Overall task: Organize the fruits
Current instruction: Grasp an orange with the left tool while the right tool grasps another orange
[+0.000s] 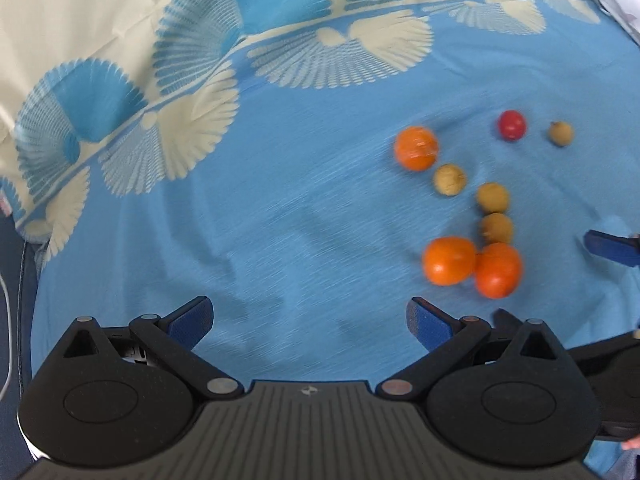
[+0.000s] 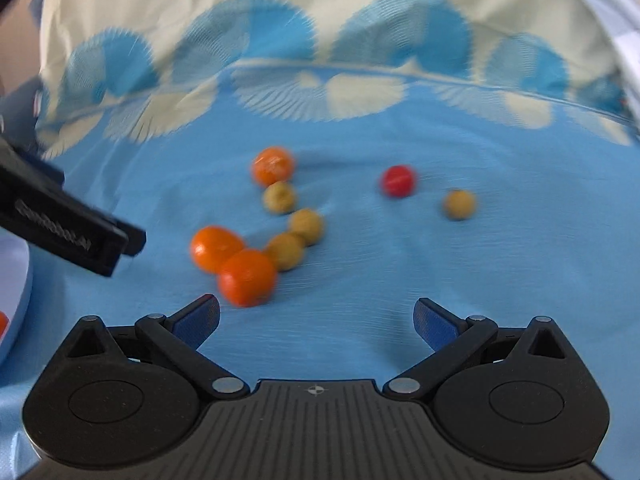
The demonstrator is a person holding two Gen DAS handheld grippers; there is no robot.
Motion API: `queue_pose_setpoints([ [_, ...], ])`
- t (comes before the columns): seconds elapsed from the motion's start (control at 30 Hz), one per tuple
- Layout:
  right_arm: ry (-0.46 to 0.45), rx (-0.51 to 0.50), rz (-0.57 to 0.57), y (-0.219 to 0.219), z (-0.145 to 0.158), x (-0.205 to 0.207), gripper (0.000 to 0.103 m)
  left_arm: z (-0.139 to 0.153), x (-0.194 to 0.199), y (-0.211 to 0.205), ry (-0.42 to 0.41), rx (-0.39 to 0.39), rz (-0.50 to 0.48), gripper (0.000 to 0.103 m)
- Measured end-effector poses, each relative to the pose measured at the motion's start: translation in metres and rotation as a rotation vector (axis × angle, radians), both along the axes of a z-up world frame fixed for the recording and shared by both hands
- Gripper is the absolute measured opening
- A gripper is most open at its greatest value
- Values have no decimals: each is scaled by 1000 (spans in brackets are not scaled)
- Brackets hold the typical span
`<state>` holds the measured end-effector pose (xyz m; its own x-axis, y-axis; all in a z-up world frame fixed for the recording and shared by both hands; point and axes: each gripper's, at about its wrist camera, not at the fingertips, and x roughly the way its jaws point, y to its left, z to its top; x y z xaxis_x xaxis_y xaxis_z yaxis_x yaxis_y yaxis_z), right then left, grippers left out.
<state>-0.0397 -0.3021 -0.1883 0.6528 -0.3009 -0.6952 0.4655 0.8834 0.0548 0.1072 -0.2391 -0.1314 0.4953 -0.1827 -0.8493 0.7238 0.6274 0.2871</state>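
Loose fruits lie on a blue cloth. In the left wrist view, two oranges touch side by side, a third orange lies farther back, several small tan fruits run between them, and a red fruit lies behind. My left gripper is open and empty, left of the fruits. My right gripper is open and empty, just in front of the nearest orange. The red fruit and a lone tan fruit lie ahead to the right.
The cloth has a cream border with blue fan patterns at the back. A pale blue plate rim shows at the left edge of the right wrist view, with something orange on it. The left gripper's body reaches in there.
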Motion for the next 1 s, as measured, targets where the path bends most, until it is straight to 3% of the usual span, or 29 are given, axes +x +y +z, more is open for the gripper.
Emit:
queue_pose_setpoints([
  [0.1,10,-58,30,9,-8,22,99,-2,6,9,8,2,25,103],
  [0.17,14,-116,37,14,-10,26,82,-4,6,10,12,6,24,103],
  [0.27,-20,-114,85,16,-9,19,39,-6,2,3,23,0,1,103],
  [0.33,-33,-103,36,9,-3,8,37,-6,-5,-7,44,-20,-27,103],
  [0.5,-40,-163,-230,-34,8,-27,38,-16,-22,-42,94,-66,-92,103],
  [0.6,4,-114,-347,-64,-4,-32,38,-32,-23,-64,130,-48,-84,103],
  [0.67,-4,-88,-365,-71,-10,-34,38,-39,-19,-71,174,-56,-58,101],
  [0.73,7,-130,-348,-67,-13,-29,38,-39,-16,-72,200,-95,-13,78],
  [0.77,9,-142,-346,-65,-14,-29,38,-39,-14,-73,227,-104,-19,51],
  [0.8,7,-147,-347,-65,-15,-29,38,-38,-14,-73,235,-106,-19,47],
  [1.0,-28,-159,-360,-62,-9,-30,38,-12,-25,-56,159,-126,7,47],
])
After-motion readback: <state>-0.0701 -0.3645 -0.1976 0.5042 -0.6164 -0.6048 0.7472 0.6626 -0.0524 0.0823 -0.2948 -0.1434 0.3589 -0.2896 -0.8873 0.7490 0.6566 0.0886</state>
